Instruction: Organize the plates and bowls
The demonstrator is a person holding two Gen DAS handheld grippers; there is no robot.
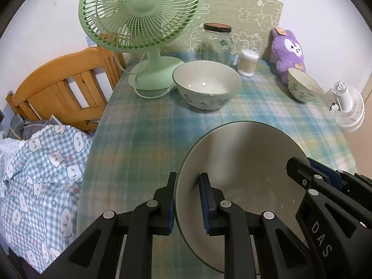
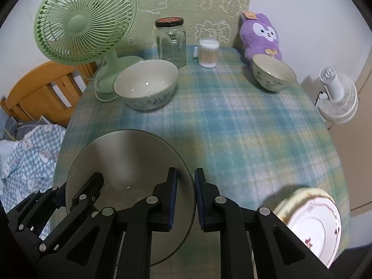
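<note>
My left claw is clamped on the left rim of a large grey-beige plate, one blue-padded finger outside the rim and the other over the plate's inner face. In the left wrist view the plate fills the lower centre and lower right of the frame, with the checked cloth of the desk showing beyond it. My right claw pinches the opposite edge of the same plate, which sits at lower left in the right wrist view; its two fingers stand close together with the rim running between them. Each claw shows in the other's camera: the right one at the lower right of the left view, the left one at the lower left of the right view.

Toward the top of the frame a big patterned bowl rests on the desk beside the base of a green fan. A smaller bowl of the same pattern stands at upper right, just in front of a purple plush toy. Between them, near the wall, are a glass jar with a dark lid and a tub of cotton swabs. In the right wrist view a white plate with a pink floral rim lies at lower right, apparently on top of a yellowish plate. A white fan stands beyond the desk's right edge, a wooden bed frame and checked bedding at left.
</note>
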